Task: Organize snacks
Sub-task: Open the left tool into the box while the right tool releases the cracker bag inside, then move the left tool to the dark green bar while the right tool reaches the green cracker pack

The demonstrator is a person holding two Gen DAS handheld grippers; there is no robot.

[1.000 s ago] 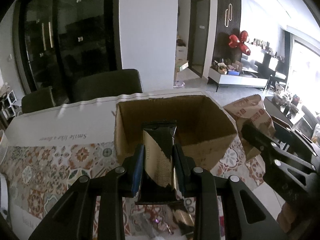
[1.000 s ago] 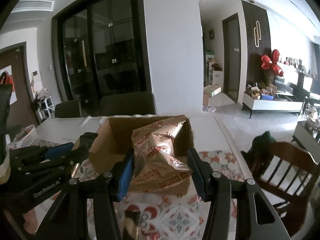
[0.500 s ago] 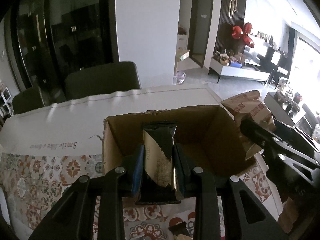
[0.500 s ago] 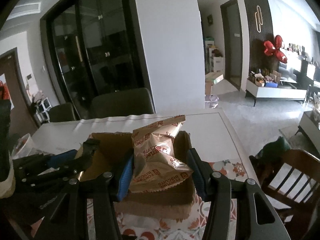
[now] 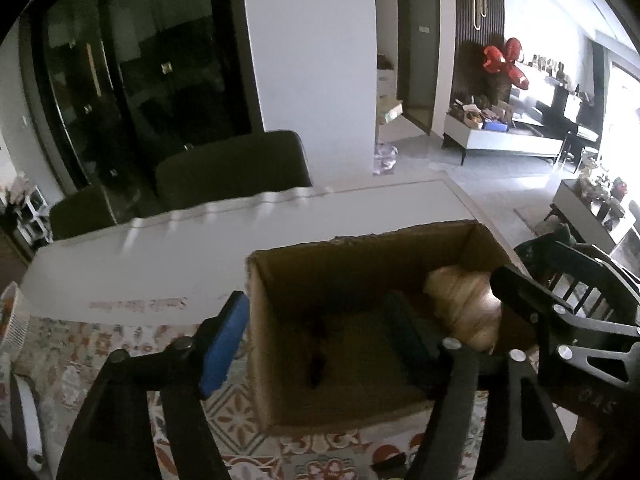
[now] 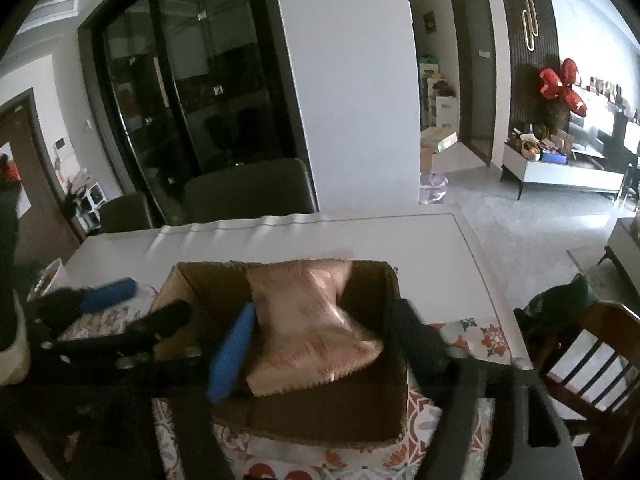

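Observation:
An open cardboard box [image 5: 340, 412] stands on the patterned tablecloth. My left gripper [image 5: 344, 332] hangs over it with its jaws opening and nothing between them. A dark snack packet [image 5: 404, 332] lies inside the box. Beside it, a tan biscuit bag [image 5: 464, 308] is a blur at the box's right side. In the right wrist view, that biscuit bag [image 6: 312, 320] sits blurred over the box [image 6: 320, 408], between the opening jaws of my right gripper [image 6: 324, 344]. The pads no longer press on the bag. The left gripper's blue pad [image 6: 108, 296] shows at the left.
Dark upholstered chairs [image 5: 232, 168] stand along the table's far edge. A wooden chair [image 6: 592, 360] is close at the right. The white table top [image 6: 280, 236] stretches beyond the box. A white dish [image 5: 12, 312] sits at the far left.
Both grippers moved forward over the box and opened. The dark packet left the left jaws and now lies in the box. The biscuit bag is loose between the right jaws.

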